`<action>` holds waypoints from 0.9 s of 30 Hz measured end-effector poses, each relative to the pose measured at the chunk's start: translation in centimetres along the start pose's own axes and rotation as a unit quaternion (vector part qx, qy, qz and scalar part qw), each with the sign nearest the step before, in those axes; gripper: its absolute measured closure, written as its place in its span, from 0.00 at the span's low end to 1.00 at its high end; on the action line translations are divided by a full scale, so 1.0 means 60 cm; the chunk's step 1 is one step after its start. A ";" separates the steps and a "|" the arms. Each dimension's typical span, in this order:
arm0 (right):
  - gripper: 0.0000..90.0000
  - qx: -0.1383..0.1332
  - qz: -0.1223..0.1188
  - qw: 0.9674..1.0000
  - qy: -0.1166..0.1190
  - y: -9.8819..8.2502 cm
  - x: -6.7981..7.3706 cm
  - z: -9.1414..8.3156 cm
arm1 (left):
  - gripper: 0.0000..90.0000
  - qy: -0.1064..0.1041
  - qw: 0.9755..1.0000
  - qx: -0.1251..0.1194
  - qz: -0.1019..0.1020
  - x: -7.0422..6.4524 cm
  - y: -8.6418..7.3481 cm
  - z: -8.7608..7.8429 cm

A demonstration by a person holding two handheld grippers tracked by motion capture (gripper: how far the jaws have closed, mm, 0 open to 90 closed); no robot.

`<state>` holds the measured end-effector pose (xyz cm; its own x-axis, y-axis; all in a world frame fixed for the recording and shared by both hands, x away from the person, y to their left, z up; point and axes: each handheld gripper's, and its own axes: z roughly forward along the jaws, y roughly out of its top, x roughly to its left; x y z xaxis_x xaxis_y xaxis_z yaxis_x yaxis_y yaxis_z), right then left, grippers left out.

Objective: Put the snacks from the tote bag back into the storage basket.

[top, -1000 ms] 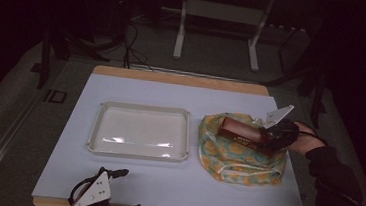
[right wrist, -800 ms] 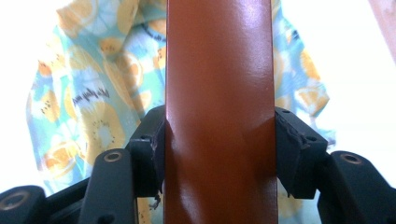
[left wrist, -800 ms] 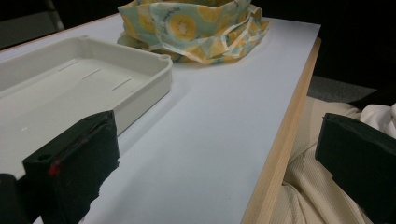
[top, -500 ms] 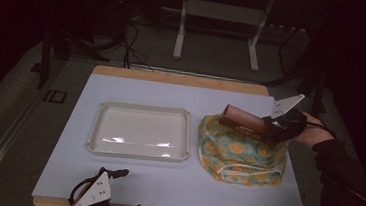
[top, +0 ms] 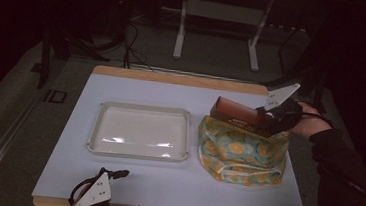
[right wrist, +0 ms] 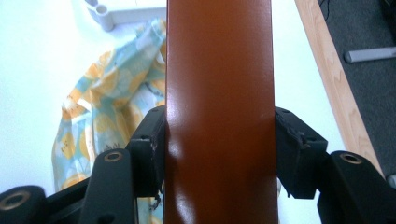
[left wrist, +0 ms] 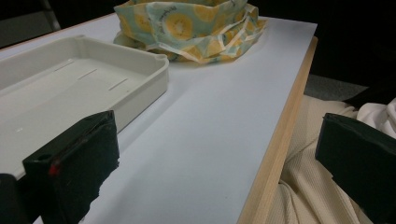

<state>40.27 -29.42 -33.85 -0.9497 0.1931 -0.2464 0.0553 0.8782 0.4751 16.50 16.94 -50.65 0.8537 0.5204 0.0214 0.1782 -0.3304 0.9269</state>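
Two grippers split the work. At the near left edge of the pale blue tabletop (top: 163,191), the left gripper (top: 104,201) idles with its jaws spread wide and nothing between them — parked clear of the job. Just beyond it sits the shallow white plastic tray (top: 137,151), bare inside, likely the place where things will be set down. Right of the tray slumps the yellow-and-teal patterned cloth bag (top: 241,156), mouth open. Above its far rim, the right gripper (top: 276,118) has its jaws clamped on the sides of a long reddish-brown box (top: 238,113), held nearly level — a side grip that suits lifting it out. Against a second ago, the box has risen out of the bag's mouth and is now above it.
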 end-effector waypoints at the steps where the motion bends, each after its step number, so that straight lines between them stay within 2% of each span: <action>1: 0.48 0.000 -0.002 1.000 0.001 0.005 0.000 0.000 | 0.00 -0.001 1.000 0.000 0.000 0.000 0.000 0.000; 4: 0.48 -0.005 -0.005 1.000 0.004 0.016 0.002 0.000 | 0.00 -0.001 1.000 -0.001 0.000 0.000 0.000 0.000; 8: 0.48 -0.006 -0.026 1.000 0.003 0.044 0.006 0.002 | 0.00 -0.001 1.000 -0.001 0.001 0.000 0.000 0.000; 12: 0.48 -0.009 -0.033 0.999 0.003 0.055 0.007 0.002 | 0.00 -0.002 1.000 -0.001 0.000 0.000 0.000 0.000; 15: 0.48 -0.007 -0.051 0.999 0.004 0.081 0.011 0.005 | 0.00 -0.004 1.000 0.000 0.001 -0.001 0.000 0.000; 23: 0.48 -0.005 -0.069 0.998 0.016 0.120 0.017 0.016 | 0.00 -0.007 1.000 0.000 0.000 -0.001 0.000 0.000; 27: 0.48 -0.003 -0.086 0.996 0.021 0.142 0.023 0.026 | 0.00 -0.009 1.000 0.001 0.002 -0.001 0.000 0.000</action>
<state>39.92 -21.00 -31.47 -0.9570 0.0224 -0.2891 -0.1104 0.8937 0.4349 16.44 16.87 -50.68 0.8626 0.5056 0.0179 0.1763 -0.3335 0.9261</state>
